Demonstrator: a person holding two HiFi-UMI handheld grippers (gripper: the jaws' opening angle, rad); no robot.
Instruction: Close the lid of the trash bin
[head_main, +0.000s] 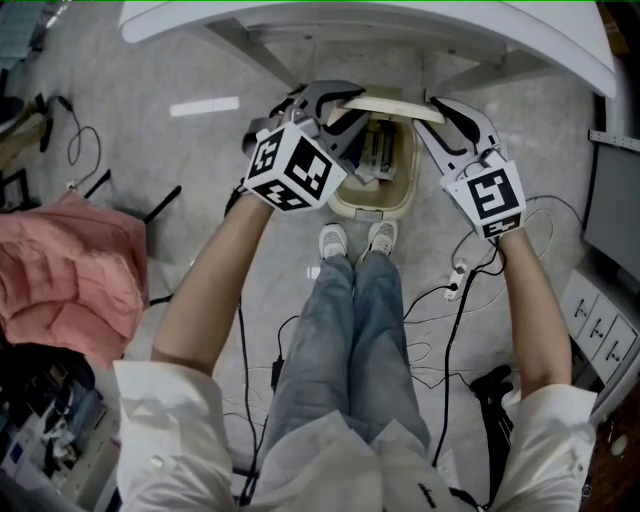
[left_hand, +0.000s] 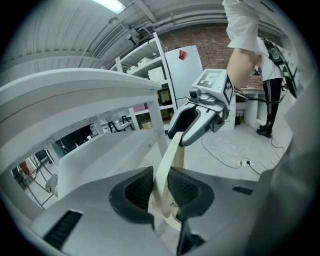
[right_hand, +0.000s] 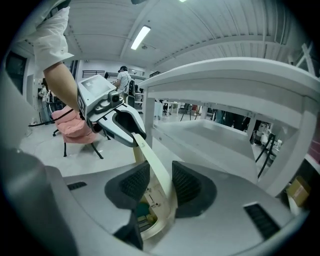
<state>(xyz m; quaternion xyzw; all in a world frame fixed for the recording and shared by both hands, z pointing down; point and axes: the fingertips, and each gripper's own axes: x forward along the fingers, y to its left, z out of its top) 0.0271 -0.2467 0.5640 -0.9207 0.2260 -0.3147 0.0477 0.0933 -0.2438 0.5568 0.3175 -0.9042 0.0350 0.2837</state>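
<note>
A cream trash bin (head_main: 371, 212) stands on the floor under a white table, just beyond the person's shoes. Its cream lid (head_main: 392, 104) is raised above the opening, which shows rubbish inside. My left gripper (head_main: 345, 100) holds the lid's left end and my right gripper (head_main: 436, 106) its right end. In the left gripper view the lid's edge (left_hand: 170, 152) runs between the left gripper's (left_hand: 161, 187) pads, with the right gripper (left_hand: 192, 127) at its far end. The right gripper view shows the lid (right_hand: 151, 159) pinched in the right gripper (right_hand: 157, 182), the bin's mouth (right_hand: 150, 220) below.
The white table (head_main: 400, 20) overhangs the bin, its legs on both sides. A pink cloth (head_main: 70, 270) lies on a chair at the left. Cables and a power strip (head_main: 458, 280) trail over the floor at the right. The person's feet (head_main: 333, 240) stand close to the bin.
</note>
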